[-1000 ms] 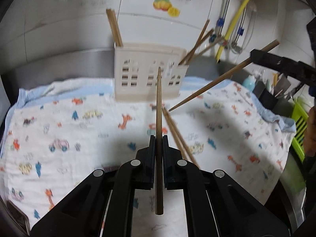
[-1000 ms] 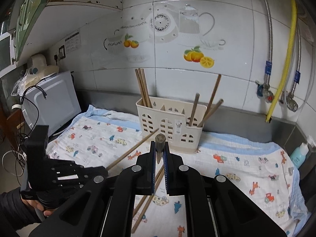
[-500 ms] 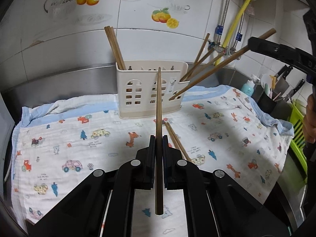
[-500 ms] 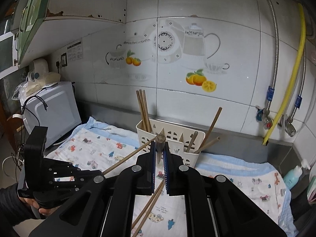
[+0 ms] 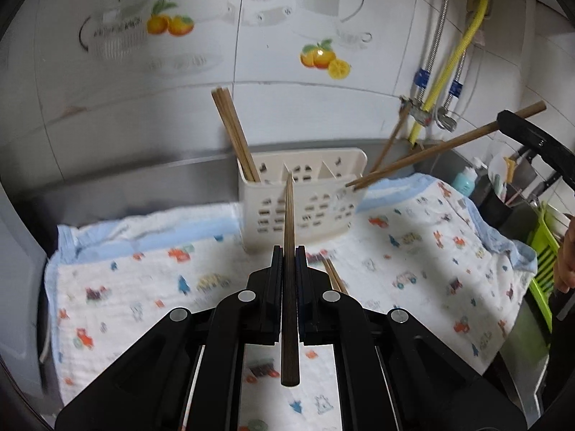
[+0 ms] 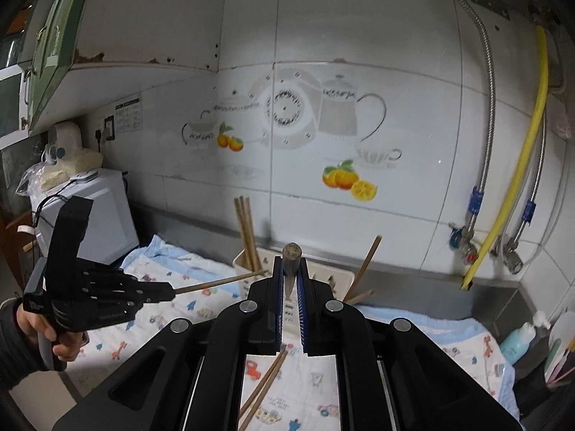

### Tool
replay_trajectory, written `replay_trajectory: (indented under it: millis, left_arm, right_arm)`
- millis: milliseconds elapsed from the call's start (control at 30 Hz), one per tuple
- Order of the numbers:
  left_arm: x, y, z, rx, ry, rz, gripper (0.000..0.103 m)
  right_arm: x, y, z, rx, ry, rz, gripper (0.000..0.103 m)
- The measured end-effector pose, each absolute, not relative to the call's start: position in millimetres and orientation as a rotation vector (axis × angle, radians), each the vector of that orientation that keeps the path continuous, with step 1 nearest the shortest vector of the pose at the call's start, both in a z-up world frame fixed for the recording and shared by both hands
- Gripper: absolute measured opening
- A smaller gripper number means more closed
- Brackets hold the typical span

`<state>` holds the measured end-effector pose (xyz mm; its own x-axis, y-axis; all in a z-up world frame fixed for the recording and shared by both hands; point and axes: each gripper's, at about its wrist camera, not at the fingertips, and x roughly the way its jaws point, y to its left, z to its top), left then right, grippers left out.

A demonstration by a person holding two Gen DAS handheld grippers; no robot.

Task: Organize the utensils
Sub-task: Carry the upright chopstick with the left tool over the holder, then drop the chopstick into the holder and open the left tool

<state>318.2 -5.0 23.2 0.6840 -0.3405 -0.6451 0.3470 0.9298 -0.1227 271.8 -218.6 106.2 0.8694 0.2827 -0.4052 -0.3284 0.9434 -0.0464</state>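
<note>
Two grippers, each clamped on a single wooden chopstick, converge on a cream plastic holder point(image 5: 302, 194) standing on a printed cloth point(image 5: 118, 287) against a tiled kitchen wall. At left, the left gripper point(image 5: 288, 262) has its jaws closed tight on the left chopstick point(image 5: 288, 287), which runs forward along the fingers with its tip in line with the holder's middle compartments. At right, the right gripper point(image 6: 290, 280) has its jaws pinched on the right chopstick point(image 6: 290, 256) near its blunt end; seen from the left wrist, that stick slants down with its tip at the holder's right end.

The step in hand appears to be delivery: both sticks are aimed at the holder but neither looks to have dropped in. The next move calls for tipping each stick more upright over a compartment, then opening the jaws.

By count: one holder; about three chopsticks standing in its left end point(image 5: 233, 133); at least two leaning from its right end point(image 6: 366, 265); two loose chopsticks point(image 6: 266, 384) lying together on the cloth; two held.
</note>
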Motion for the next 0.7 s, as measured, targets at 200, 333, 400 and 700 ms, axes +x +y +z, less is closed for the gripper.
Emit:
replay_trajectory:
  millis: [200, 333, 400, 700]
  left_arm:
    - [340, -12, 43, 0.02, 0.695, -0.373, 0.005]
    - [361, -16, 51, 0.031, 0.697, -0.345, 0.005]
    - [373, -19, 54, 0.022, 0.701, -0.342, 0.005]
    - [409, -33, 50, 0.018, 0.711, -0.345, 0.006]
  right_arm:
    - [291, -224, 115, -0.105, 0.394, 0.285, 0.007]
    - [311, -225, 115, -0.131, 0.434, 0.25, 0.007]
    - [321, -224, 112, -0.137, 0.457, 0.239, 0.007]
    - [365, -223, 83, -0.15, 0.557, 0.215, 0.007]
